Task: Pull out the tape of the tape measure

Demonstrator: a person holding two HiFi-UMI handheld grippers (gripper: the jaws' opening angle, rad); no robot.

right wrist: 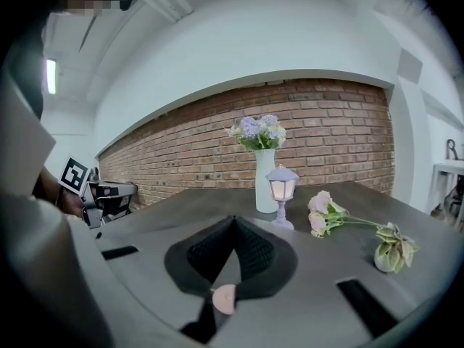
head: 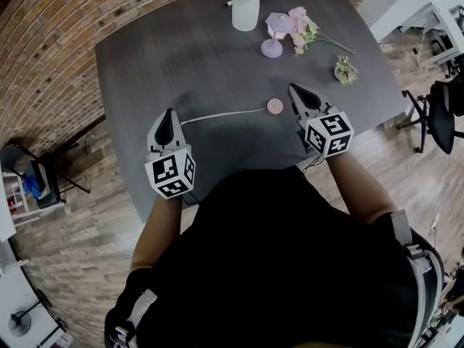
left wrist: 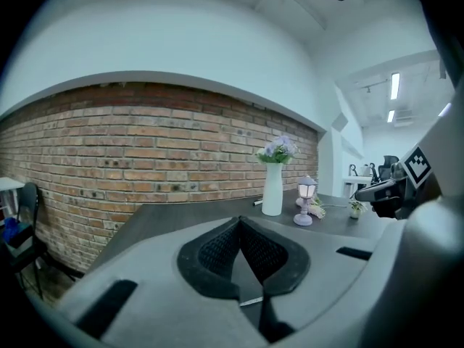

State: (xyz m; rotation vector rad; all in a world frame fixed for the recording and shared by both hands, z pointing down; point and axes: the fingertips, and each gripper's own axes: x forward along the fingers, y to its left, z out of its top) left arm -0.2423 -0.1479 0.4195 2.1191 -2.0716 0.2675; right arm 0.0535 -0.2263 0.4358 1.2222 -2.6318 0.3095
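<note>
— Where is the tape measure [head: 274, 106]?

— On the dark table [head: 217, 56] in front of you; its round pink case [head: 275, 105] lies flat, near the tip of your right gripper [head: 293, 88] but apart from it; the vase [head: 245, 11] and the small lamp [head: 274, 31] stand well beyond it, toward the far edge.

— And which way does it point?

— The white tape [head: 217, 115] is drawn out of the case and lies on the table; its long axis runs across you, side to side in the head view, slanting a little nearer to you at the free end; the case sits at the right end; the free end points left and reaches your left gripper [head: 169, 113], just beside its tip; whether it touches there, I cannot tell.

— What of the grippers?

— Both are clenched, tips pressed together with nothing caught between them; in your right gripper view the pink case shows lower down, through the gap behind the tips; in your left gripper view a sliver of tape shows the same way.
</note>
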